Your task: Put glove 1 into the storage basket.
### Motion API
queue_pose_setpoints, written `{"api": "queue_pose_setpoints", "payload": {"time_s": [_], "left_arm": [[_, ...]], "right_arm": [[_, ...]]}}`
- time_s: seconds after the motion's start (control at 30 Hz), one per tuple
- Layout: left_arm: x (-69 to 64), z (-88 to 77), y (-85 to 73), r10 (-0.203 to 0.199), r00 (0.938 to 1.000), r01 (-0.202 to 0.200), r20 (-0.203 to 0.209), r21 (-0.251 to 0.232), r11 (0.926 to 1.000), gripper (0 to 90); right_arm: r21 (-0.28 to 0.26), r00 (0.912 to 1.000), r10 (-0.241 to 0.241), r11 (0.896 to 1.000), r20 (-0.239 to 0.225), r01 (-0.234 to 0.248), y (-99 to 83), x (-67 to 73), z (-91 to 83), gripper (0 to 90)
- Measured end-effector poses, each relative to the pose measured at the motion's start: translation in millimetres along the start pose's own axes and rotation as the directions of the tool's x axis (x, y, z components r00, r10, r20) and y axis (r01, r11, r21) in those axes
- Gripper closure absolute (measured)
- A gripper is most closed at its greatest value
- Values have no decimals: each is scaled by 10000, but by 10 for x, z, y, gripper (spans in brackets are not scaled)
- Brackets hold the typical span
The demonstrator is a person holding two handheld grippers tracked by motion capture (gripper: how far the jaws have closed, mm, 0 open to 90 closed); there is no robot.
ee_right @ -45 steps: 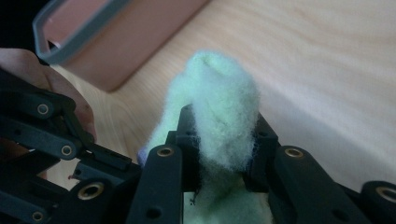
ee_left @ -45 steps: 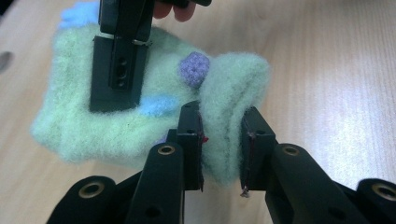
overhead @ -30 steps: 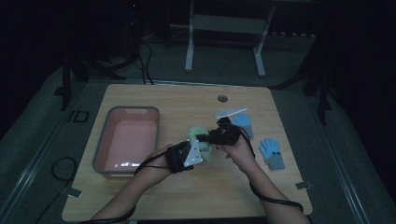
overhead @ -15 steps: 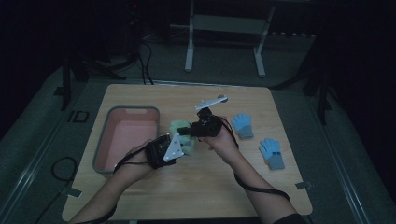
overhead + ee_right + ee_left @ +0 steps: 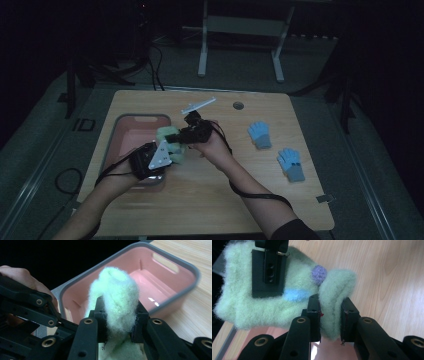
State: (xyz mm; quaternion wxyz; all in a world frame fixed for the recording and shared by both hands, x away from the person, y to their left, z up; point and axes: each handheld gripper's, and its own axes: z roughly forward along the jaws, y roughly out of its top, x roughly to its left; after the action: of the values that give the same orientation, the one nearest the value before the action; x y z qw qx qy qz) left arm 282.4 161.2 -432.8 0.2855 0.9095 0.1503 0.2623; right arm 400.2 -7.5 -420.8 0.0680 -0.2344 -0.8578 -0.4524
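Both hands have carried the green glove leftward, from mid-table to the pink bin's right edge.

Left gripper is clamped on one fuzzy fold, and the right gripper pinches another, so the glove hangs between them just above the bin rim. Judged risk: fluffy wool may slide from either pinch, or uneven release may leave it draped over the rim. Two blue gloves lie well apart on the table.
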Motion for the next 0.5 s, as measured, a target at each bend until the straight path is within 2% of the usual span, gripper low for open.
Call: {"api": "queue_pose_setpoints", "payload": {"time_s": [0.07,0.13,0.17,0.3,0.37,0.4,0.5], "left_arm": [[23,-40,-78,-106,9999,107,-73,86,9999,748],[33,-61,-118,-133,9998,134,-119,143,9998,748],[56,-123,-252,-225,9995,232,-240,274,9994,748],[91,-184,-406,-258,9993,273,-266,609,9978,749],[91,-184,-406,-258,9993,273,-266,609,9978,749],[115,-209,-495,-352,9992,366,-207,713,9968,749],[139,-186,-588,-408,9990,420,-154,858,9954,751]], "right_arm": [[82,9999,-107,9999,-124,108,72,55,140,725],[82,9999,-107,9999,-124,108,72,55,140,725],[126,9996,-144,9998,-243,147,124,99,284,726],[288,9990,-158,9994,-428,170,184,155,502,725],[278,9988,-140,9995,-477,154,194,165,552,725],[330,9985,-120,9994,-543,138,206,176,630,726],[378,9983,-48,9993,-574,70,194,160,743,726]]}}
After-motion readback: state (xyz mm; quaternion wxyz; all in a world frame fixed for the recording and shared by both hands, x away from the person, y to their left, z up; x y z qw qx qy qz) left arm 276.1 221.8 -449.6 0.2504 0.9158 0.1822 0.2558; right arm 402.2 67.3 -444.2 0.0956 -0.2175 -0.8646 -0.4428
